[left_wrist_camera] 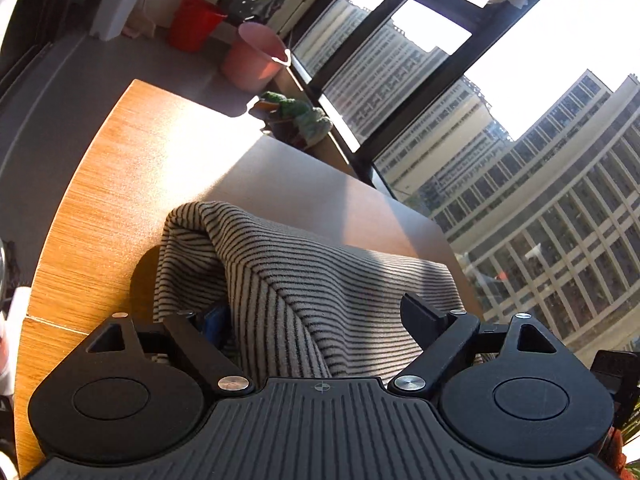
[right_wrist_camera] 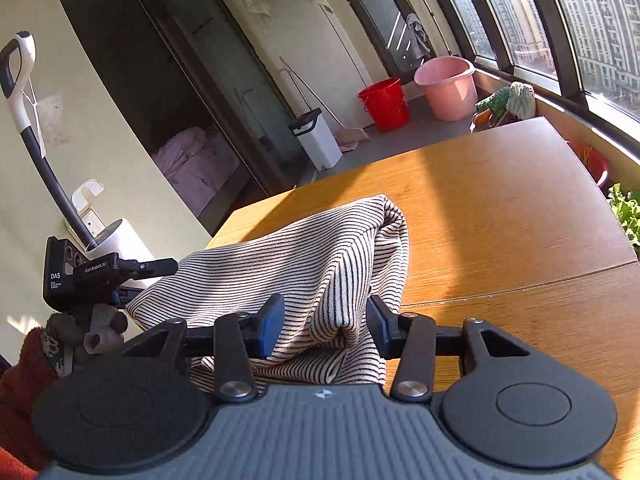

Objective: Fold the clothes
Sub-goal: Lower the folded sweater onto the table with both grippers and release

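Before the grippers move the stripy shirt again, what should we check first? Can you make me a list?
1. Right gripper has cloth between its fingers: ok, the striped garment bunches there.
2. Left gripper grips the garment: cannot tell; its fingers stand wide apart with cloth draped between.
3. Garment lifted off the wooden table: partly; the far end looks to rest on it.
4. Table space ahead free for laying it down: ok, bare wood.
5. Garment flat and smooth: not ok, it hangs bunched and folded over.
6. Pink bucket and red bucket out of the way: ok, on the floor beyond.
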Available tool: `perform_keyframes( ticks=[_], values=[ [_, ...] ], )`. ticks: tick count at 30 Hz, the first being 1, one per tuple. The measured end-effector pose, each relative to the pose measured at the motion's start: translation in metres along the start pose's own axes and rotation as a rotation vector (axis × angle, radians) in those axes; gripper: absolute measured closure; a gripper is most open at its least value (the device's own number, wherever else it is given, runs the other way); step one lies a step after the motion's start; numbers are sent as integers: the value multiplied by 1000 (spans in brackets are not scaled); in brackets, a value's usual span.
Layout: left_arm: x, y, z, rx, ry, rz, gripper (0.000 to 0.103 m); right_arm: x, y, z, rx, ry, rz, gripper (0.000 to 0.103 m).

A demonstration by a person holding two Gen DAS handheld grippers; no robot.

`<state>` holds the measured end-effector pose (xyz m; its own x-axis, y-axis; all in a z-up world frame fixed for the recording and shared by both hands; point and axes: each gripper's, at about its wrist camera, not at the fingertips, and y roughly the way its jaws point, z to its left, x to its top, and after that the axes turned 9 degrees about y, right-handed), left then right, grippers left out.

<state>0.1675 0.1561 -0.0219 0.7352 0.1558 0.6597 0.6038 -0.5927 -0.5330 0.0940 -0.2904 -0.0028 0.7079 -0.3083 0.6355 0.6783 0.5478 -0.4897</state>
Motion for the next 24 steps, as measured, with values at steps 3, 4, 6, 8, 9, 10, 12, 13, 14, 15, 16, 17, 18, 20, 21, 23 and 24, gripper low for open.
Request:
perform_keyframes(
  ticks=[3,4,6,8,9,10,12,13,14,15,16,17,18,20,21,23,24],
  values=[
    [-19,-8,0,-23,-40,24,10,4,23,0,-32,3,15,53],
    [-25,-10,0,-31,-53,32,10,4,33,-1,-36,10,29,53],
    [-34,-13,1,-28,-64,40,16,3,55,1,-44,17,72,63],
    [-33,-16,4,-16,-64,31,18,5,64,12,-59,-10,75,86],
    [-31,-18,5,-14,-68,24,18,8,62,19,-43,-18,60,87],
    [-30,-20,6,-13,-71,18,18,14,55,27,0,-12,37,88],
    [-27,-23,8,-12,-76,9,17,22,41,39,70,10,9,88],
    [-26,-23,8,-13,-77,8,16,23,34,43,99,20,6,88],
    [-26,-23,8,-13,-78,8,15,23,27,47,124,29,9,88],
    [-25,-24,9,-14,-79,7,14,21,21,50,142,38,20,88],
    [-24,-24,9,-15,-79,6,14,16,19,50,147,46,37,88],
    [-24,-24,9,-16,-80,6,13,9,19,48,133,48,59,88],
    [-23,-25,10,-17,-81,5,13,1,22,43,96,46,82,88],
    [-22,-25,10,-19,-83,4,13,-13,28,29,-3,43,108,87],
    [-21,-26,10,-20,-84,3,13,-17,31,22,-55,42,110,86],
    [-20,-26,11,-22,-86,2,11,-20,31,6,-91,80,97,74],
    [-19,-26,11,-23,-87,1,9,-18,29,2,-66,106,88,72]
  ],
)
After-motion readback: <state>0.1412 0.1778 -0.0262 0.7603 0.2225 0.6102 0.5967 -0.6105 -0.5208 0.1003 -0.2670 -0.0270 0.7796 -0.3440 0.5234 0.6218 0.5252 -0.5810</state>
